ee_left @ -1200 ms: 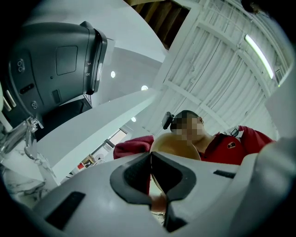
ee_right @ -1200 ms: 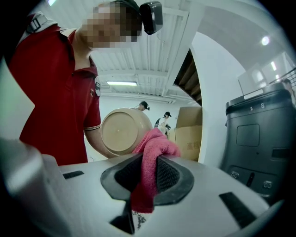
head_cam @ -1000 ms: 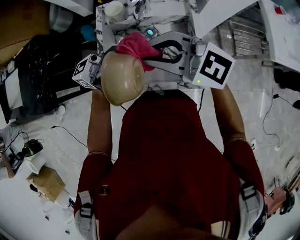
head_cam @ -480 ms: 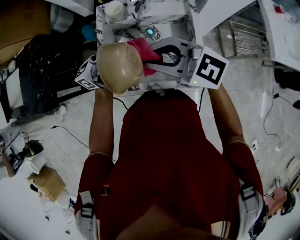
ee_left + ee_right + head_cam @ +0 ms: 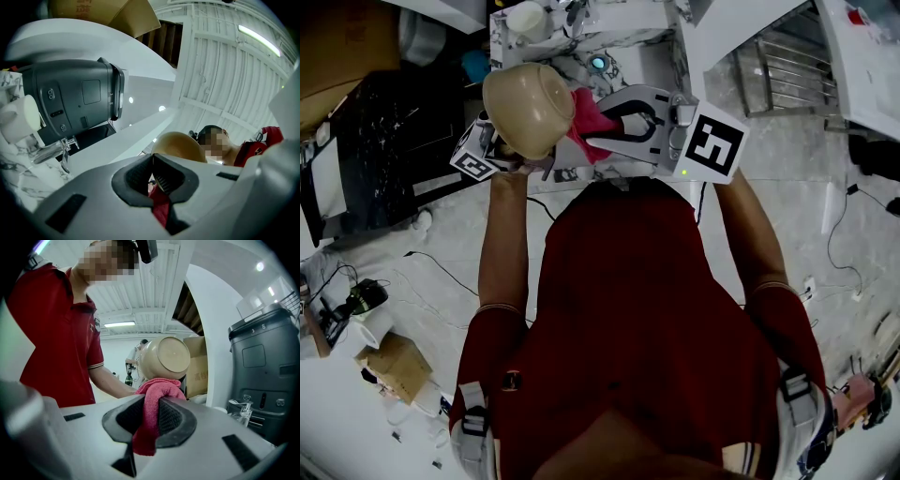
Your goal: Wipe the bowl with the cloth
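A tan bowl [image 5: 528, 106] is held up in the air over the counter, tilted, with its underside toward the head camera. My left gripper [image 5: 508, 153] is shut on its rim; in the left gripper view the bowl [image 5: 180, 146] rises just past the closed jaws [image 5: 152, 175]. My right gripper [image 5: 589, 141] is shut on a pink-red cloth [image 5: 587, 111], which lies against the bowl's right side. In the right gripper view the cloth [image 5: 153, 401] bulges out between the pads, and the bowl's base [image 5: 167, 357] faces me just above it.
A marble counter [image 5: 623, 42] lies ahead with a dark grey machine [image 5: 70, 101] and a white cup [image 5: 18, 117] on it. A glass dispenser [image 5: 241, 411] stands by the machine [image 5: 262, 366]. A cardboard box [image 5: 342, 47] and cables [image 5: 431, 272] sit on the floor at left.
The bowl has moved up and to the left, away from my body. The right gripper followed it with the cloth, staying against the bowl's side.
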Tool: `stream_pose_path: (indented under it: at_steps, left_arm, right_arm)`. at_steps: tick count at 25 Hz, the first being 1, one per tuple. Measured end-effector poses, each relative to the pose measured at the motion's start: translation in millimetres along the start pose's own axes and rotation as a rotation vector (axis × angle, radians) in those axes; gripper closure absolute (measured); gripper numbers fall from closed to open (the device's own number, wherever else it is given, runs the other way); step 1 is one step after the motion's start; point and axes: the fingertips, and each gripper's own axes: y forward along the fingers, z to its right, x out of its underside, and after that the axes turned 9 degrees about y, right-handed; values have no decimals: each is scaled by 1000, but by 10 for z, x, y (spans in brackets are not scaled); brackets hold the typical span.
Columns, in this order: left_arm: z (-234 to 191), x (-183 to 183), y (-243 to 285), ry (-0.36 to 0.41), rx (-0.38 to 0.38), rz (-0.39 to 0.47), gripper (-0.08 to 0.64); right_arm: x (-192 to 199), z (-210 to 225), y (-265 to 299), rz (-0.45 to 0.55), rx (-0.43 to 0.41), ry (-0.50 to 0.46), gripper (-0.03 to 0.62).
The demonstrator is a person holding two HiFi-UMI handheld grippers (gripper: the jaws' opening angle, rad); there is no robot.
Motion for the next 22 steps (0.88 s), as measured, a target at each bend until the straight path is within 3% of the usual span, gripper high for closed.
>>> stream_pose_path:
  at_steps: [5, 14, 22]
  left_arm:
    - [-172, -13, -101, -1, -86, 10, 541]
    - [-298, 16, -173, 5, -176, -13, 541]
    - [-335, 43, -253, -1, -191, -46, 541]
  right_arm:
    - [34, -57, 25, -28, -22, -8, 535]
    - [-22, -205, 13, -33, -64, -40, 535]
    - [-196, -264, -69, 10, -56, -69, 535]
